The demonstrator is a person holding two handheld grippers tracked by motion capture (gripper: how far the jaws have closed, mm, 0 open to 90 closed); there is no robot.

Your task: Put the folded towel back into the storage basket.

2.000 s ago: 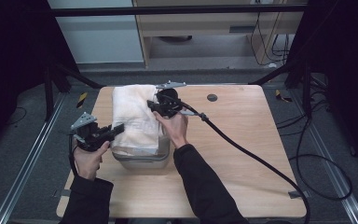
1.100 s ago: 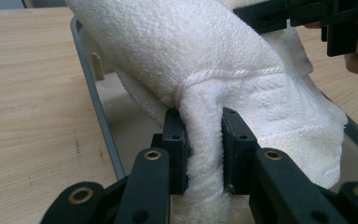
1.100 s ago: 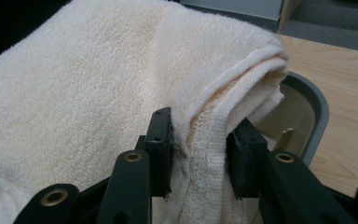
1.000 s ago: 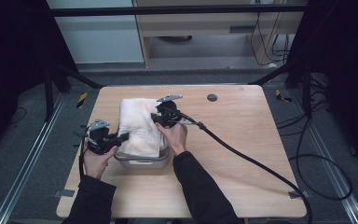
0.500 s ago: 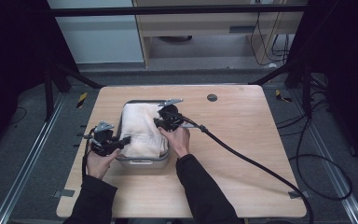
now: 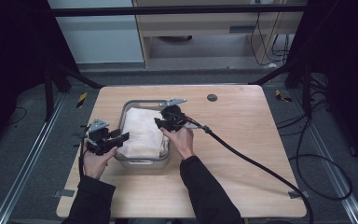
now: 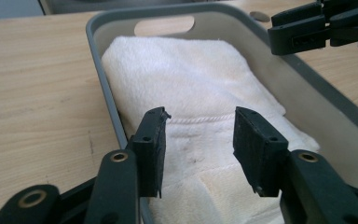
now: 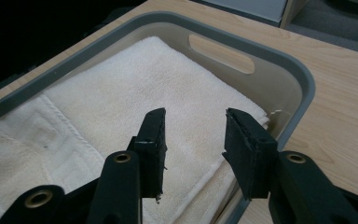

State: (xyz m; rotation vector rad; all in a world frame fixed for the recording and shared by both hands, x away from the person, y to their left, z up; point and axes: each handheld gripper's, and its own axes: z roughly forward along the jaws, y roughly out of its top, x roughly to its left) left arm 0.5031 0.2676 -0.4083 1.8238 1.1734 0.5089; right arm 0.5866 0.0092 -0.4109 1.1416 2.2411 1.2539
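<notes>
Folded cream terry towel (image 6: 142, 132) lying inside grey plastic tub (image 6: 142, 162) on wooden bench (image 6: 242, 140). Left gripper (image 7: 200, 140) and right gripper (image 8: 193, 142) above opposite tub sides, fingers just opened, apart, nothing clamped between them.

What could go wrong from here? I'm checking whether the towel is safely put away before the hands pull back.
The left gripper and right gripper have just been opening; their jaws stand apart just above the towel. Pulling away, a pad might snag the terry and drag it out of the grey bin. The near end of the towel bunches up toward the bin's rim, so it may spill over.
</notes>
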